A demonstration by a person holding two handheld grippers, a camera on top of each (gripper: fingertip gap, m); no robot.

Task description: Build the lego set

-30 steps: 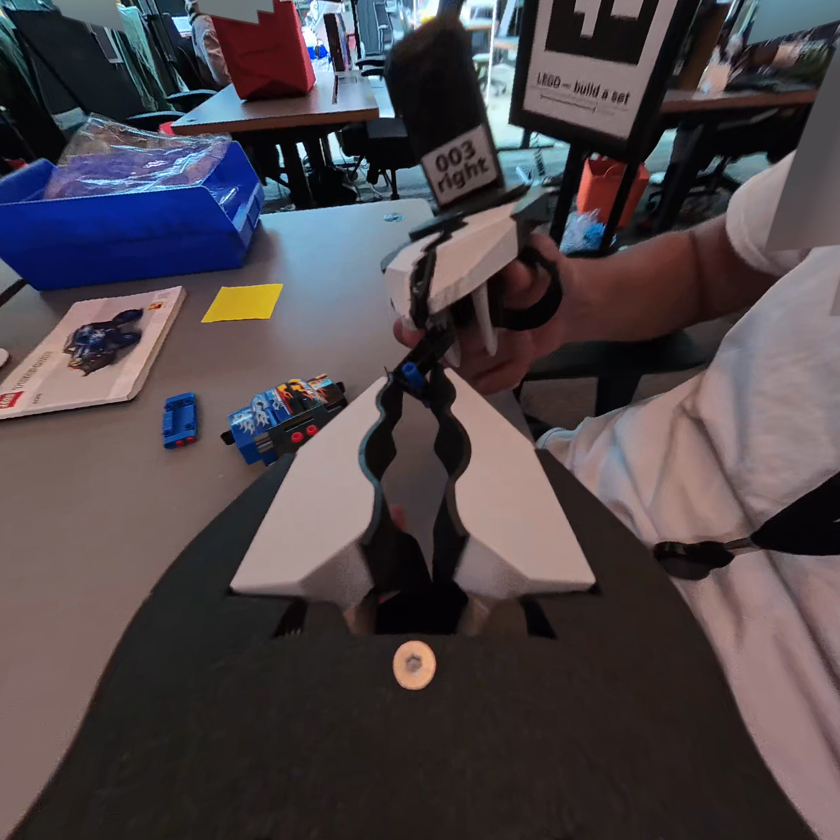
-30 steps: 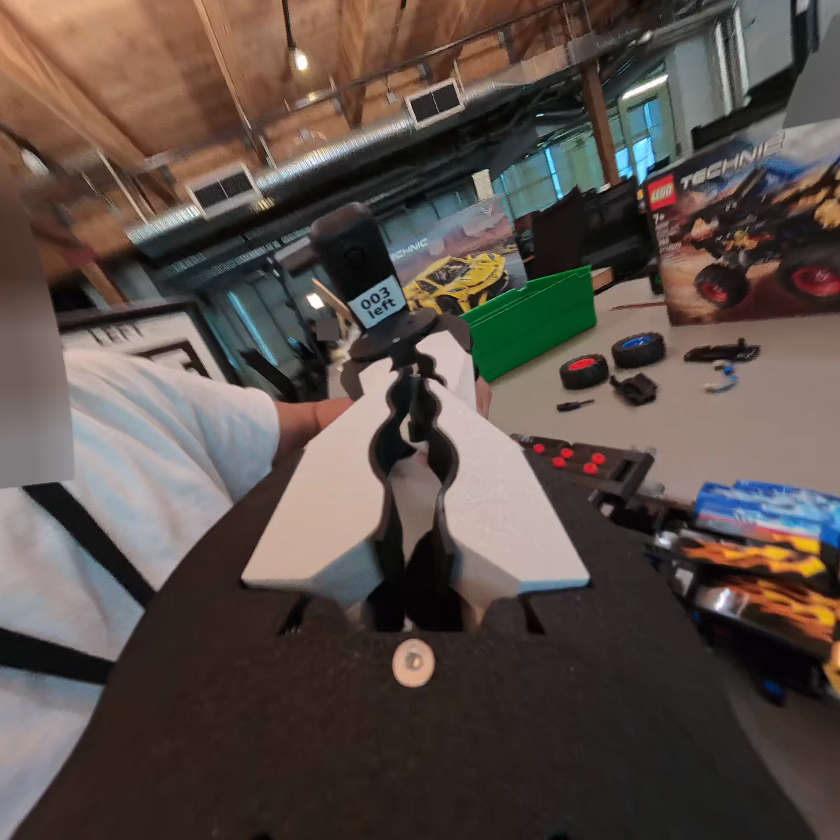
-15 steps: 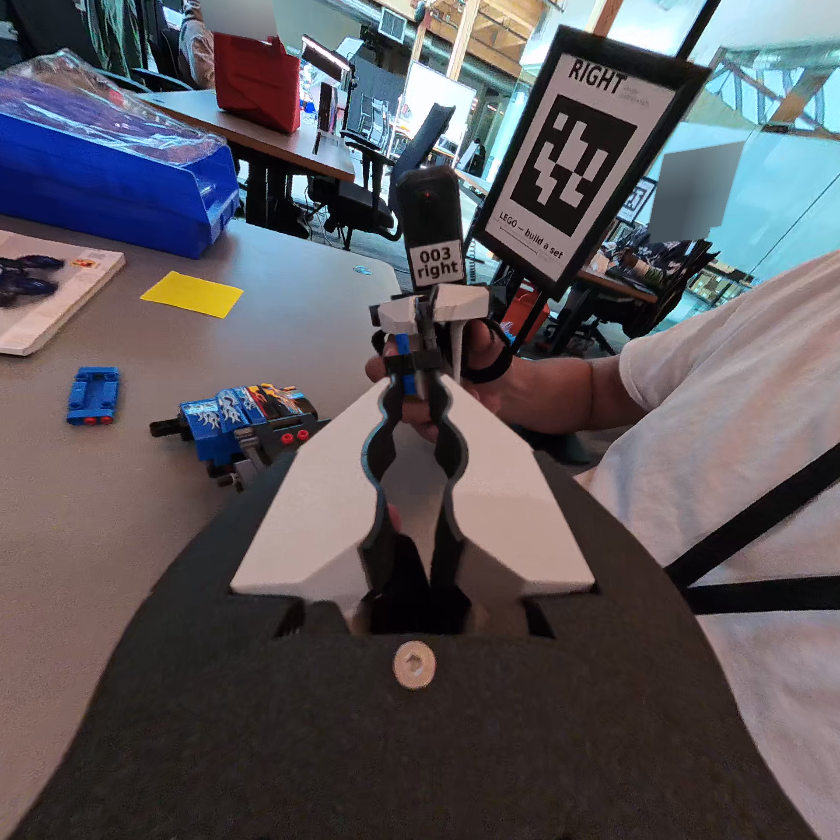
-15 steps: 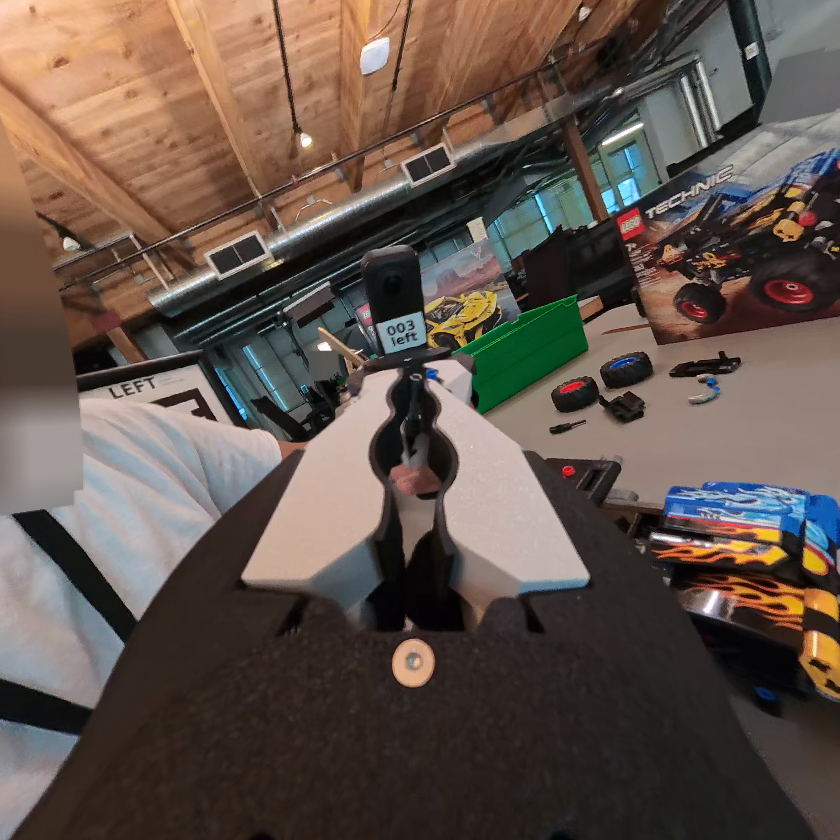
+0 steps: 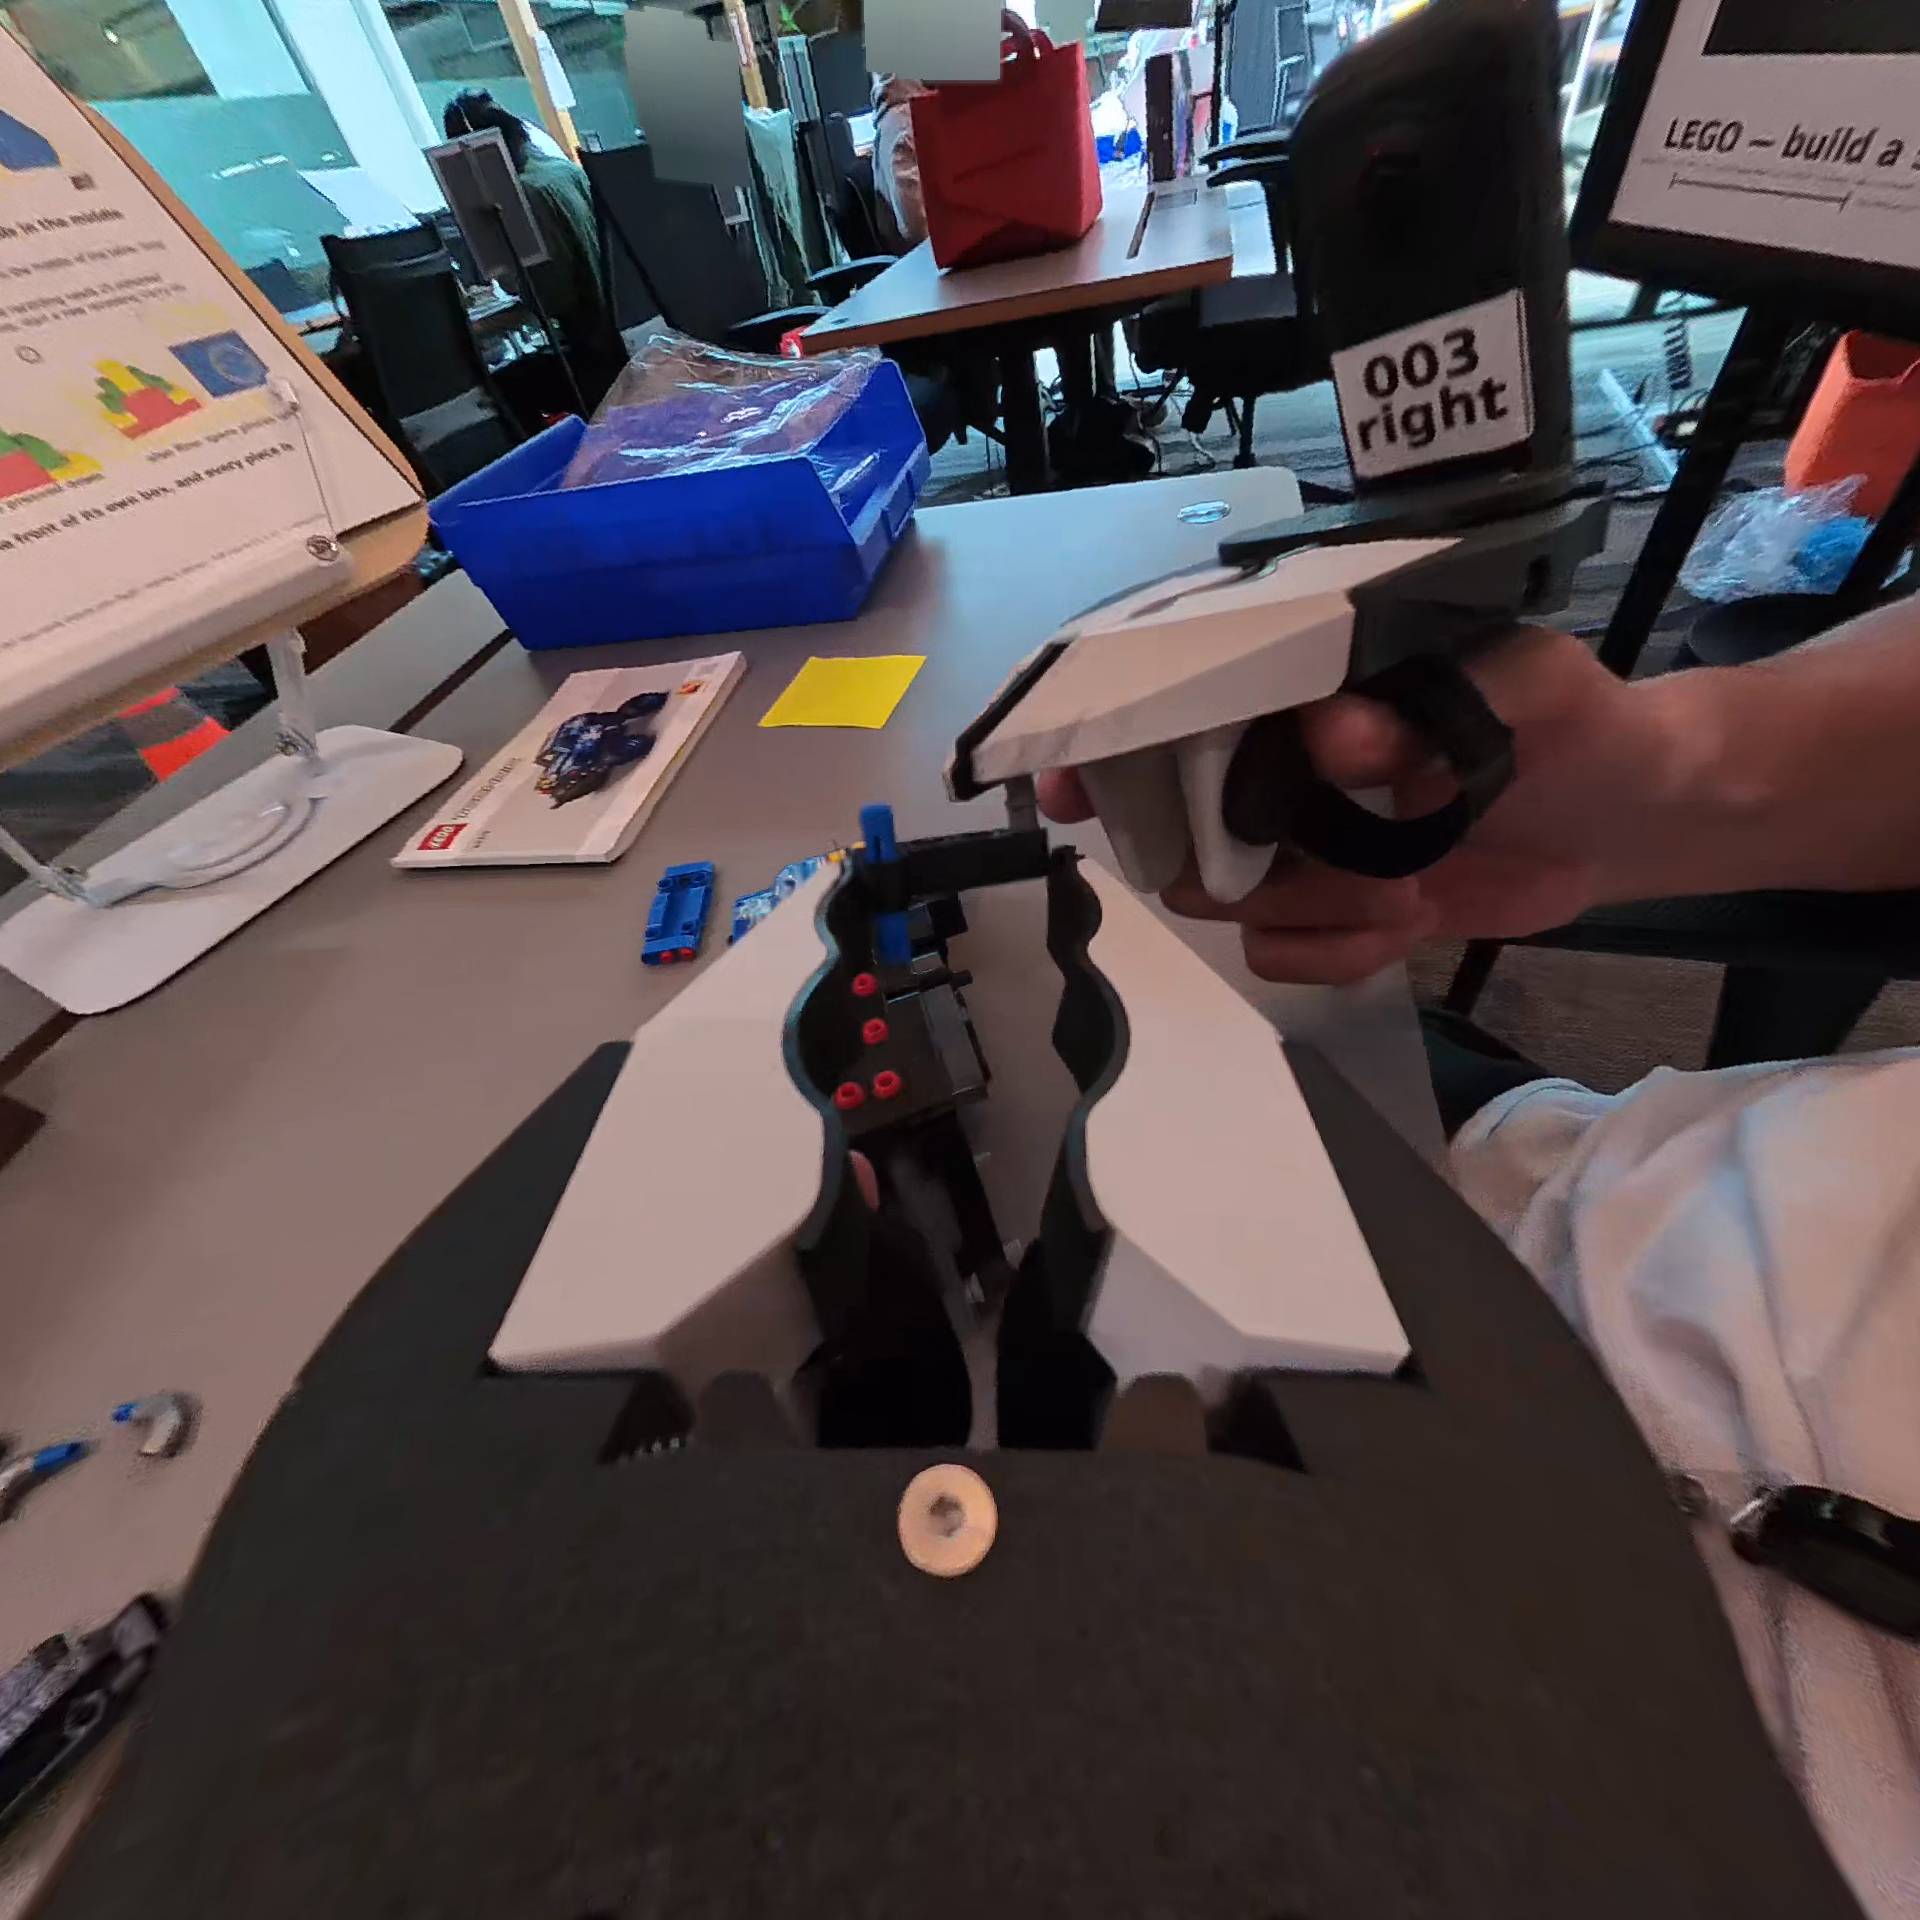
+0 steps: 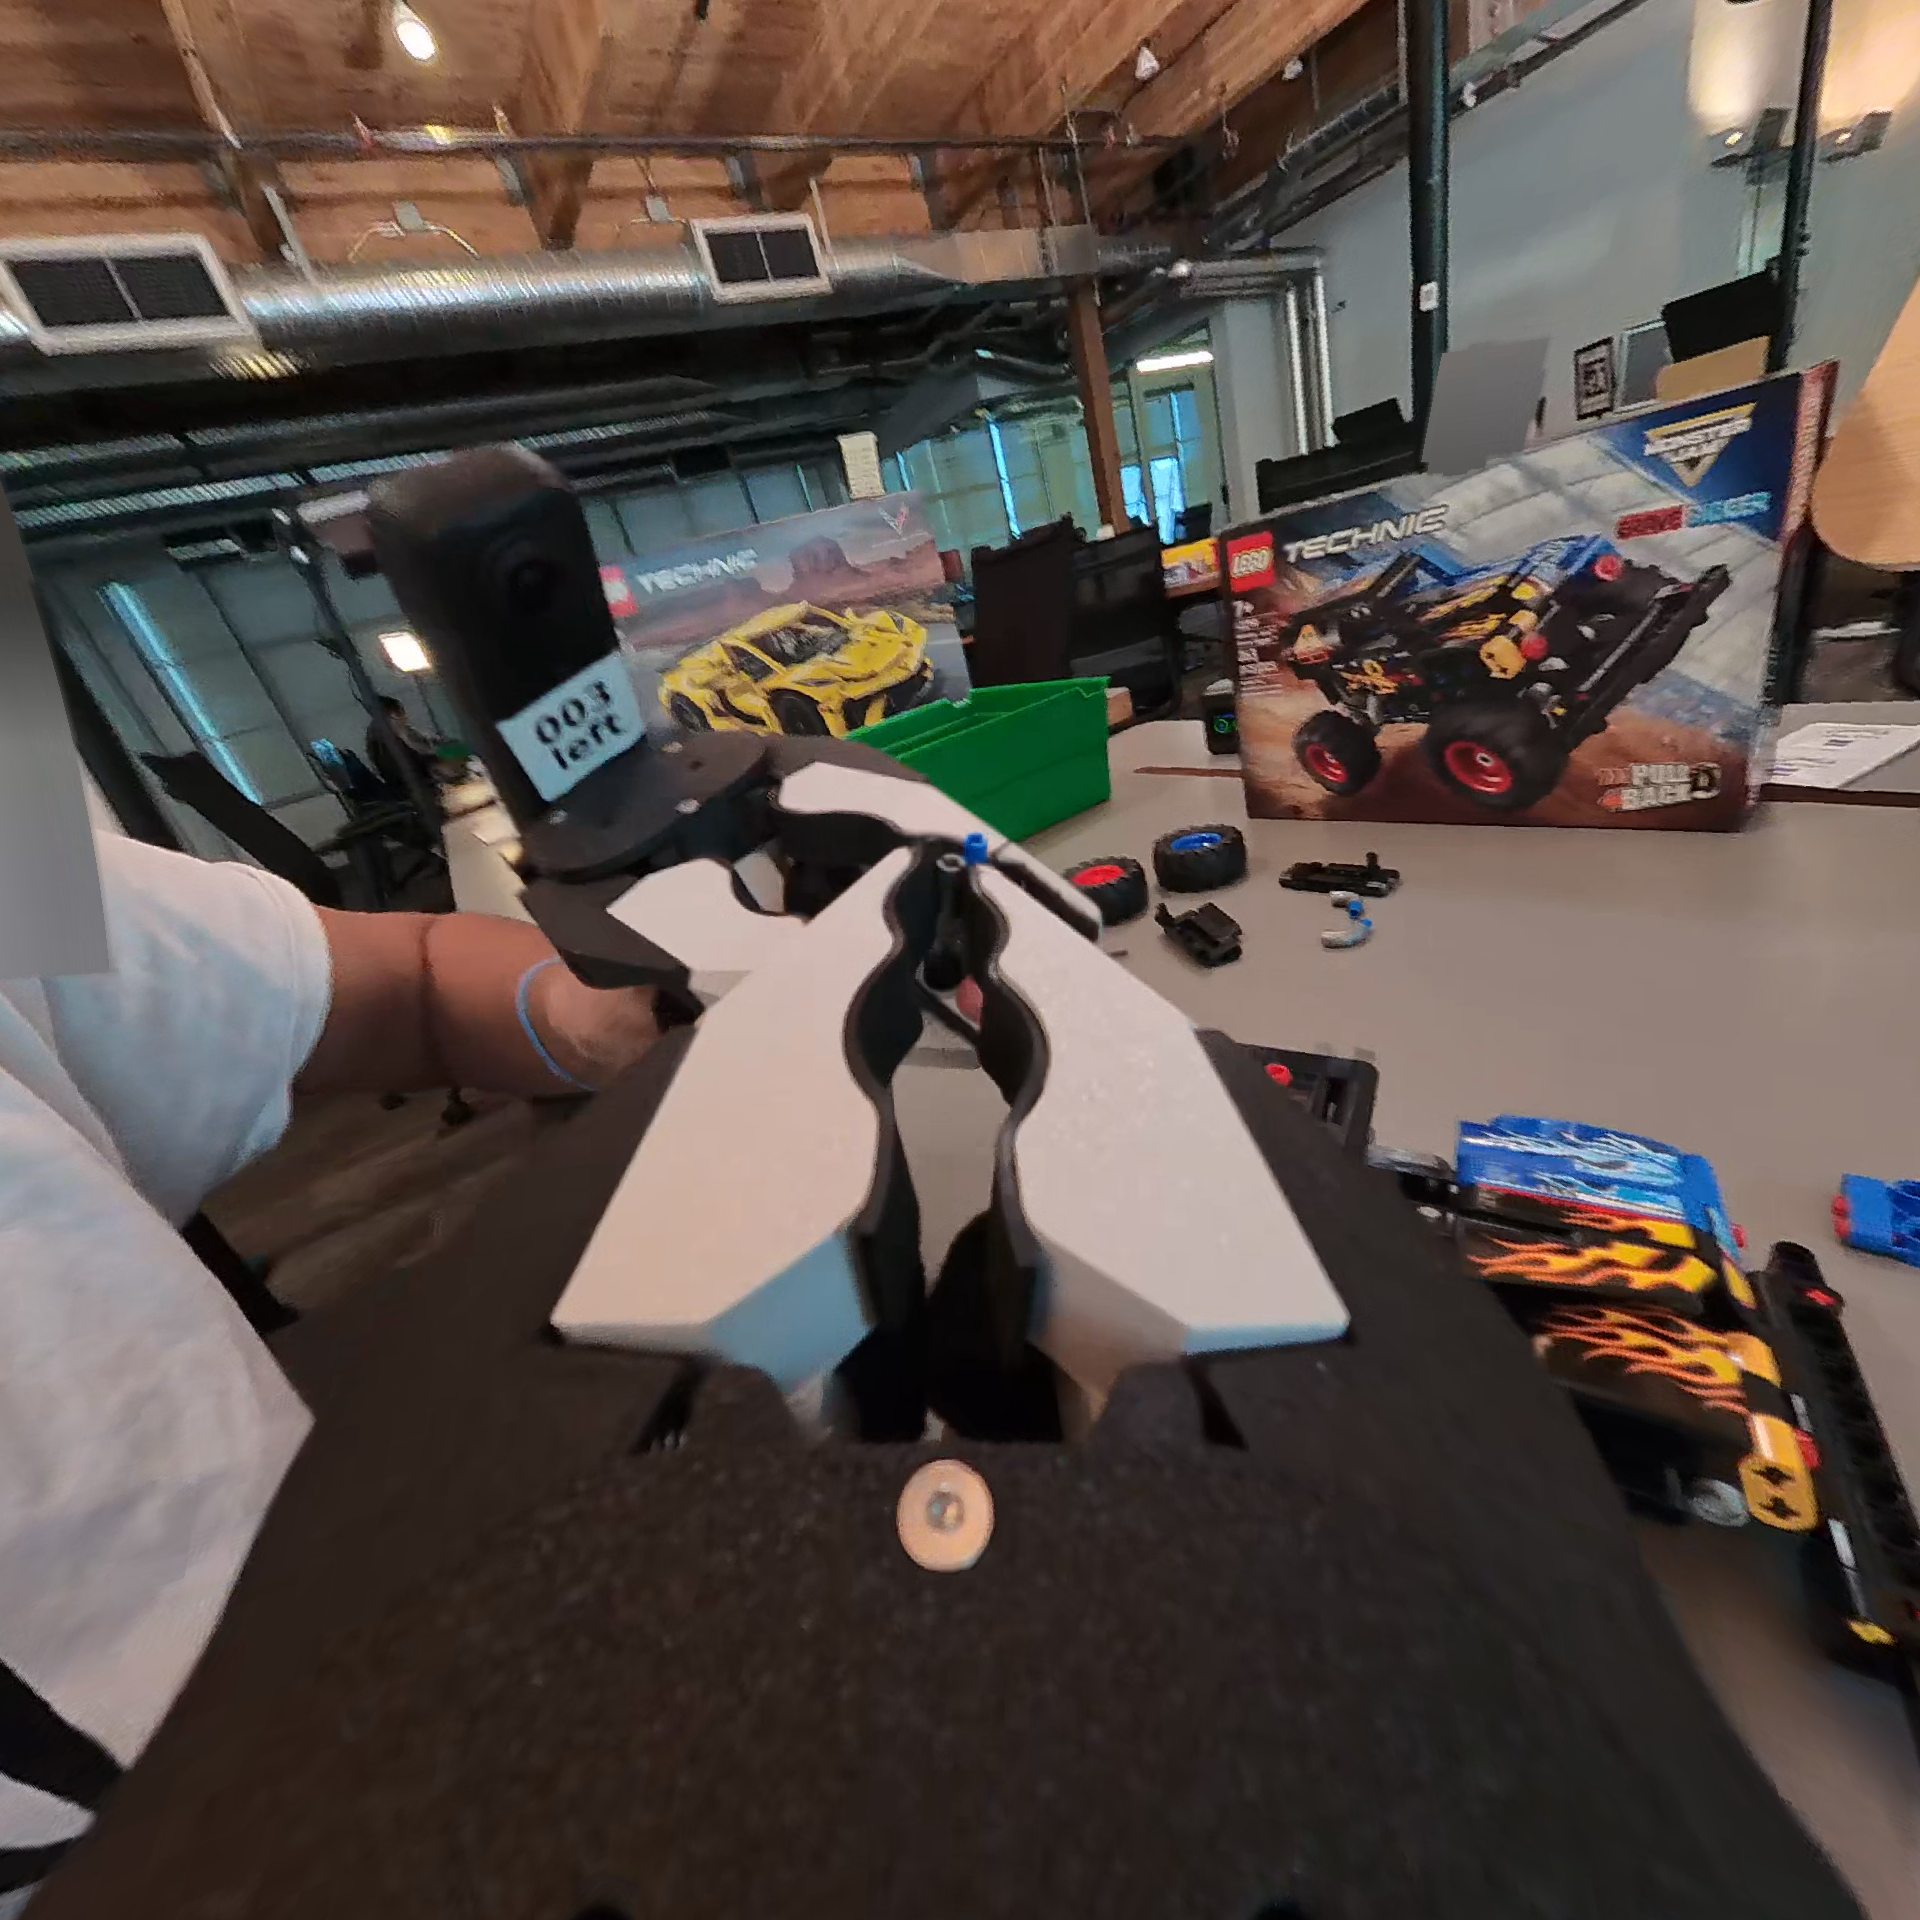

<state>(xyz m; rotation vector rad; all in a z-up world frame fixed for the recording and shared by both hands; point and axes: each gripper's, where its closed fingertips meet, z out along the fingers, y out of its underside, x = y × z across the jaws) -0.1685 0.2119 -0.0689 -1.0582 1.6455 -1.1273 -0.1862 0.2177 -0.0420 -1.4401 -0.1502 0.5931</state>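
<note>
**Small black piece shared between two grippers**

Left wrist view: our left gripper gapes wide, a black piece with a blue pin across its tips; whether it grips, we cannot tell. Right wrist view: our right gripper is nearly closed, pinching that piece; any twist could drop it onto the far table.

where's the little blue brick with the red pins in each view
Left wrist view: the small blue brick lies left of centre, about mid-height.
Right wrist view: it sits at the right edge, cut off by the frame.
Shared landmark: the flame-printed truck body, right beside the brick in both views.
</note>
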